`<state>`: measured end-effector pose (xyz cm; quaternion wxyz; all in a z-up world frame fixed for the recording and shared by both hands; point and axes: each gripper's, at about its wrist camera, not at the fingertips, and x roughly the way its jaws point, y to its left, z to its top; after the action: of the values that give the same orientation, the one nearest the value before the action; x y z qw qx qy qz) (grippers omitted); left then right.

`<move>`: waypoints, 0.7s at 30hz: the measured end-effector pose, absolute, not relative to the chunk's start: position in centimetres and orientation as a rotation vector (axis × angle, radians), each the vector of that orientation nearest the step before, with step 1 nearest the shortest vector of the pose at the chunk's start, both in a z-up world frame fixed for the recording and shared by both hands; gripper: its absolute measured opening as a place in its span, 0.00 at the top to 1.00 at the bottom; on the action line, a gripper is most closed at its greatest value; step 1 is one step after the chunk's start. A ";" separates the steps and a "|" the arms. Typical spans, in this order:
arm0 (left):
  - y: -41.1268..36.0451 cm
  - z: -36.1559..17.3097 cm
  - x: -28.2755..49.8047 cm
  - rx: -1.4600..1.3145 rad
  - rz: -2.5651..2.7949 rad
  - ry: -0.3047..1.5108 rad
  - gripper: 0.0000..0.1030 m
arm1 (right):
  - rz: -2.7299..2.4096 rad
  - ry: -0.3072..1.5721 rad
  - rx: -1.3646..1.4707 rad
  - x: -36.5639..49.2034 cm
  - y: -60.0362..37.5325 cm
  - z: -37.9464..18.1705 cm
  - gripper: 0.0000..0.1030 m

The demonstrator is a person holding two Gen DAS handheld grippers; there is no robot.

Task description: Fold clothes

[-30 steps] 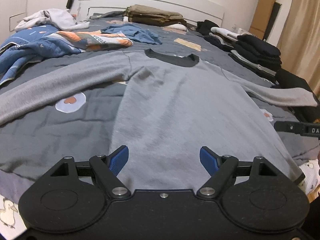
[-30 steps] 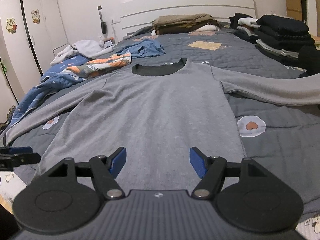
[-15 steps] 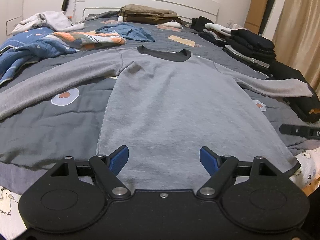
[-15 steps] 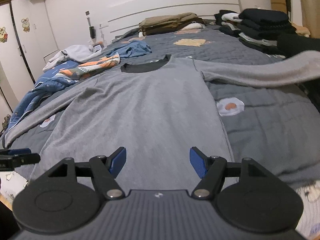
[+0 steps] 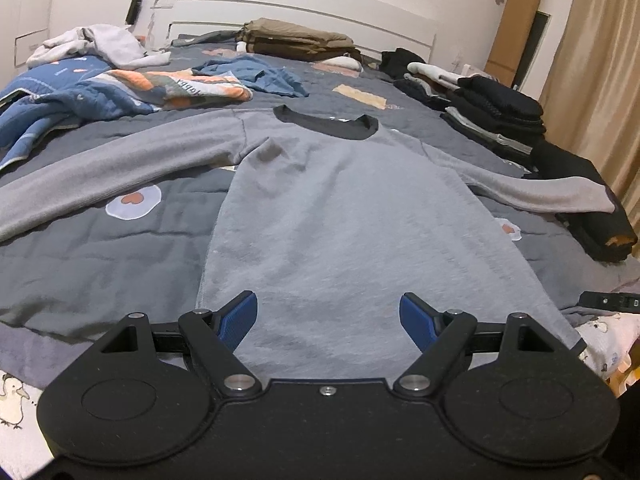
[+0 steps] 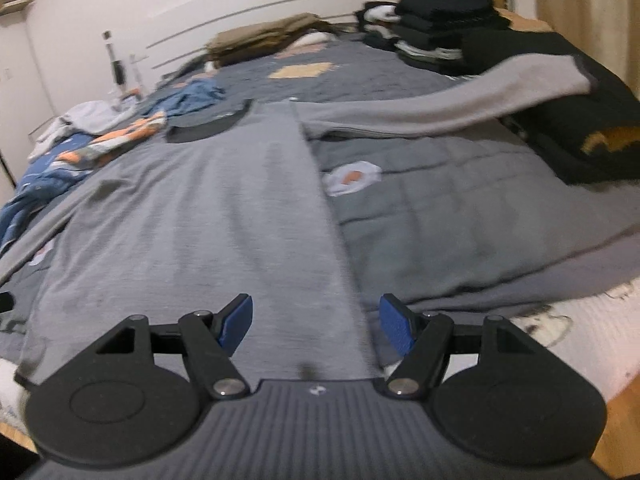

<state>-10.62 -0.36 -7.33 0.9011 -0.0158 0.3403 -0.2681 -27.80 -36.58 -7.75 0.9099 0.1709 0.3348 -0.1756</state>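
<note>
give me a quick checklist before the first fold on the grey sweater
1. Sweater flat, front side up: ok.
2. Left tongs open over the hem: ok.
3. Right tongs open at the hem's right corner: ok.
4. Left sleeve spread flat on the quilt: ok.
5. Right sleeve flat: not ok, its cuff lies up on the black pile.
6. Hem already gripped: not ok, neither pair has closed on cloth.
</note>
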 end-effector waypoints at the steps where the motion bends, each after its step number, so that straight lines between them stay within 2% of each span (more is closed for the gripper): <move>1: -0.5 -7.3 -10.6 -0.030 -0.557 0.704 0.25 | -0.375 0.701 0.368 -28.0 -37.0 -8.0 0.33; 10: -2.2 -6.9 -10.5 -0.044 -0.599 0.702 0.25 | -0.425 0.808 0.408 -28.4 -38.6 -10.6 0.33; 21: -2.7 -7.1 -10.1 -0.057 -0.593 0.720 0.25 | -0.400 0.859 0.596 -28.4 -40.4 -12.8 0.33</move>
<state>-10.14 -2.66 -7.14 0.8928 -0.0273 0.3470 -0.2858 -28.36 -40.39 -12.79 0.8474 0.2826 0.4076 -0.1897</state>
